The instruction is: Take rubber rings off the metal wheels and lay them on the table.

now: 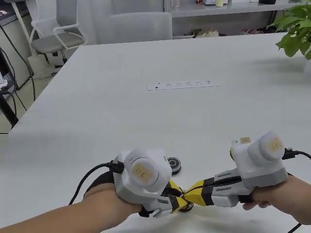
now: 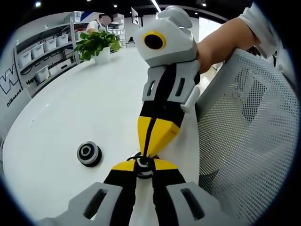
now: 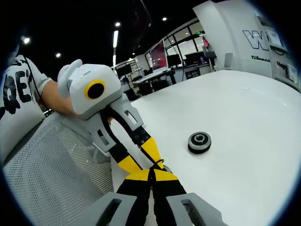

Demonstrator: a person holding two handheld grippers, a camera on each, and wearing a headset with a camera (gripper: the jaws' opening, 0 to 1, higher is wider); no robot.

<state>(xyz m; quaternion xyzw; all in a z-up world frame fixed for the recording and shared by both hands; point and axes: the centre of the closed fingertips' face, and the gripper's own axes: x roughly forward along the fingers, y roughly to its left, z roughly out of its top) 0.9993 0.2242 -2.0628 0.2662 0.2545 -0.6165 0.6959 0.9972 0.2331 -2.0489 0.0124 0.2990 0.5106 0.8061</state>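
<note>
Both grippers meet tip to tip near the table's front edge. My left gripper is shut on a small metal wheel, holding it just above the table. My right gripper comes in from the opposite side. Its yellow tips are pinched together on the thin black rubber ring at the wheel's rim. A second wheel with a black ring lies flat on the white table, a short way beyond the grippers.
A power strip lies at mid-table. A potted plant stands at the far right edge. A mesh-backed chair sits close behind the grippers, with another chair beyond the far left corner.
</note>
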